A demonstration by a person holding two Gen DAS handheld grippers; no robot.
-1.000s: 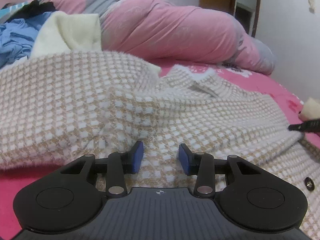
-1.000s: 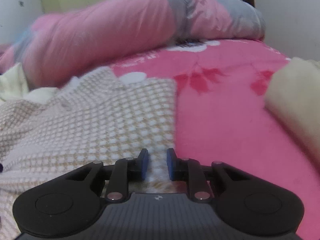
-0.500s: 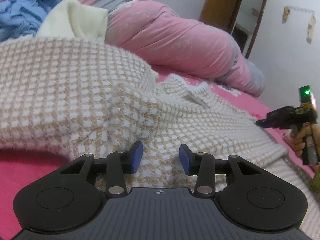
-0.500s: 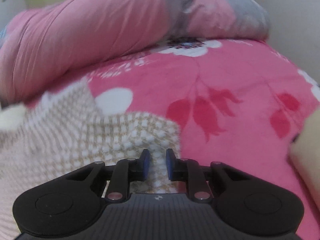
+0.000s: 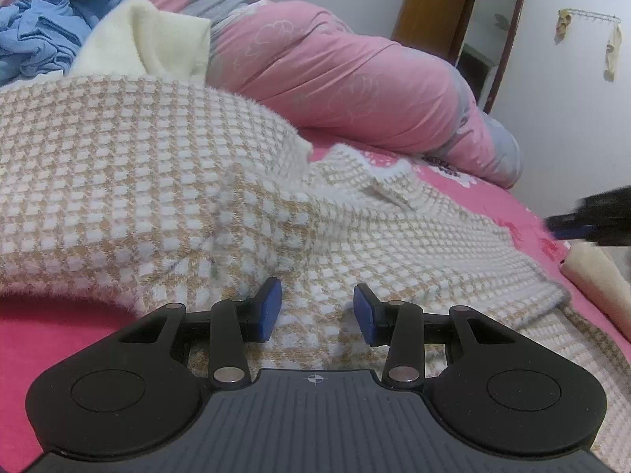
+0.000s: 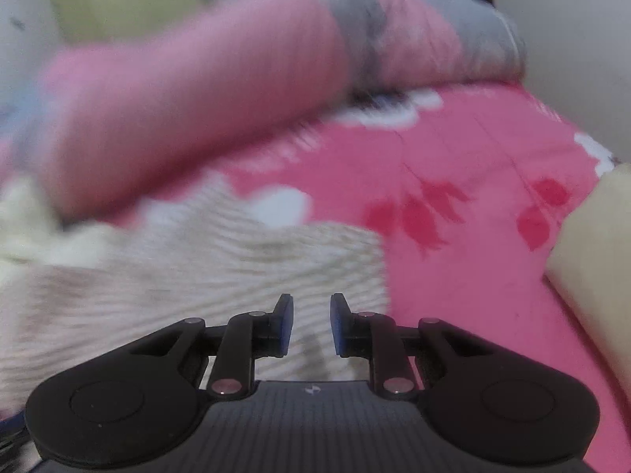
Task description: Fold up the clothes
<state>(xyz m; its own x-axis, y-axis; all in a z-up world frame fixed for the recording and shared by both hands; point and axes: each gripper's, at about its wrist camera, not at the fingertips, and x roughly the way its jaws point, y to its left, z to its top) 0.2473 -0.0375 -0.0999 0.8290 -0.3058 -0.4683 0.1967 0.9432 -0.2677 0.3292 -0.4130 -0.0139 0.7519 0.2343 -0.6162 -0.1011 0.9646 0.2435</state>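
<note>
Soft, floppy checked sweater: pinch its hem beside the left tongs; both tongs spread, right tongs just widened, empty.

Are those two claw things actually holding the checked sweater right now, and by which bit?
Neither grips it. The left gripper stands open over the checked sweater. The right gripper has just been opening and is blurred above the sweater's edge, with nothing pinched between its pads.

A beige-and-white checked knit garment is spread over a pink bedsheet, one part folded over. The left gripper is held just above it, jaws apart, nothing pinched. A rolled pink quilt is seen behind, cream and blue clothes at upper left.
</note>
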